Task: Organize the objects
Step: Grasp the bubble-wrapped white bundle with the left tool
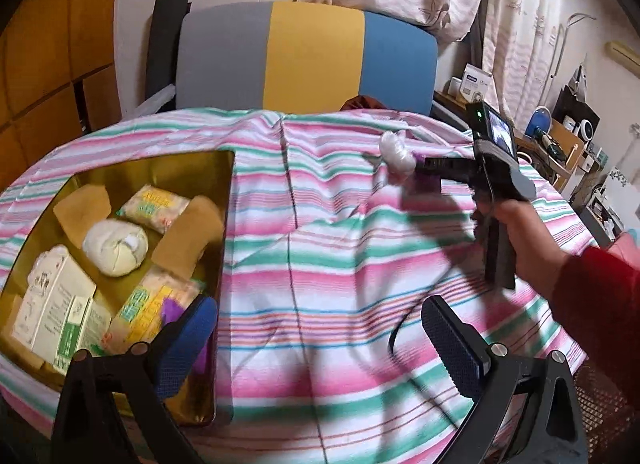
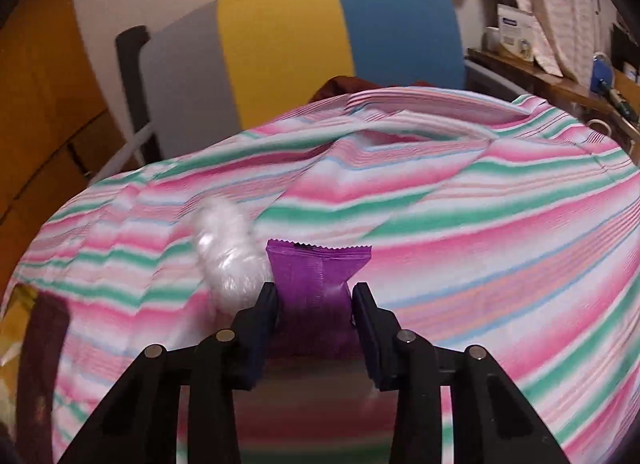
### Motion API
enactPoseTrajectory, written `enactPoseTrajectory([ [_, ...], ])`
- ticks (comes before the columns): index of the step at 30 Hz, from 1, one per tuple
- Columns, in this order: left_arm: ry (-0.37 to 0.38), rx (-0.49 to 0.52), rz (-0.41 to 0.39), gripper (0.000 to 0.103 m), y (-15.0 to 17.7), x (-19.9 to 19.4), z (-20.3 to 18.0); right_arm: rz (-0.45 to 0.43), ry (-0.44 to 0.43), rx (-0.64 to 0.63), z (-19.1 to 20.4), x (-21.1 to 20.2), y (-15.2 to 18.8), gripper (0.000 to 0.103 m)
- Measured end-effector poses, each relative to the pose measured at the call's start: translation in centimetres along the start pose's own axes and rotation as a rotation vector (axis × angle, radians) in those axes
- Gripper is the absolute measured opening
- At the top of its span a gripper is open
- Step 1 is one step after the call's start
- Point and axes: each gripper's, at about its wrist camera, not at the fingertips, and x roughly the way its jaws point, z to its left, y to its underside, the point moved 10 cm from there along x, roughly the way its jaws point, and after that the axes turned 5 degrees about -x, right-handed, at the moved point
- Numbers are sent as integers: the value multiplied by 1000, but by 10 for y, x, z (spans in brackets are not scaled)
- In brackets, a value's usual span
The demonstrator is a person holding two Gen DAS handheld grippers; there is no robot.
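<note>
My right gripper (image 2: 314, 296) is shut on a purple snack packet (image 2: 318, 276) and holds it above the striped cloth (image 2: 480, 224). A white crinkly plastic-wrapped item (image 2: 228, 252) shows just left of the packet; I cannot tell whether it is held too. In the left wrist view the right gripper (image 1: 420, 164) is in the air at the right with the white item (image 1: 394, 154) at its tip. My left gripper (image 1: 316, 328) is open and empty, its left finger over the edge of a gold tin box (image 1: 224, 200) that holds several packets and a pale round bundle (image 1: 116, 248).
A chair back (image 1: 312, 60) in grey, yellow and blue stands behind the covered table. A cluttered shelf (image 1: 560, 144) is at the right. A black cable (image 1: 400, 328) lies on the cloth near my left gripper's right finger. Wooden cabinets are at the left.
</note>
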Motion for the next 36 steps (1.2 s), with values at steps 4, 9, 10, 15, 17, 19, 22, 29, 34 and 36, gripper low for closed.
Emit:
enactPoseTrajectory([
  [4, 27, -7, -3, 103, -14, 11, -11, -9, 12, 1, 0, -28, 19, 38],
  [9, 31, -13, -36, 103, -49, 38, -32, -29, 96, 40, -23, -57, 39, 36],
  [10, 27, -11, -51, 103, -58, 46, -38, -38, 116, 49, -28, -59, 42, 36],
  [15, 25, 37, -61, 103, -95, 92, -70, -91, 71, 161, -49, -58, 56, 36],
  [17, 20, 59, -64, 103, -106, 111, -82, -111, 39, 216, -58, -61, 58, 36],
  [19, 9, 77, -58, 103, -116, 135, -94, -139, -24, 270, -64, -62, 60, 36],
  [22, 3, 88, -17, 103, -127, 175, -114, -157, -40, 359, -79, -64, 66, 39],
  [29, -21, 144, 23, 97, -137, 239, -141, -157, -57, 408, -86, -61, 70, 42],
  [34, -13, 188, 64, 41, -122, 259, -137, -162, -55, 403, -85, -61, 69, 43],
  [36, 16, 134, 53, 40, -123, 253, -128, -164, -54, 402, -85, -61, 69, 43],
])
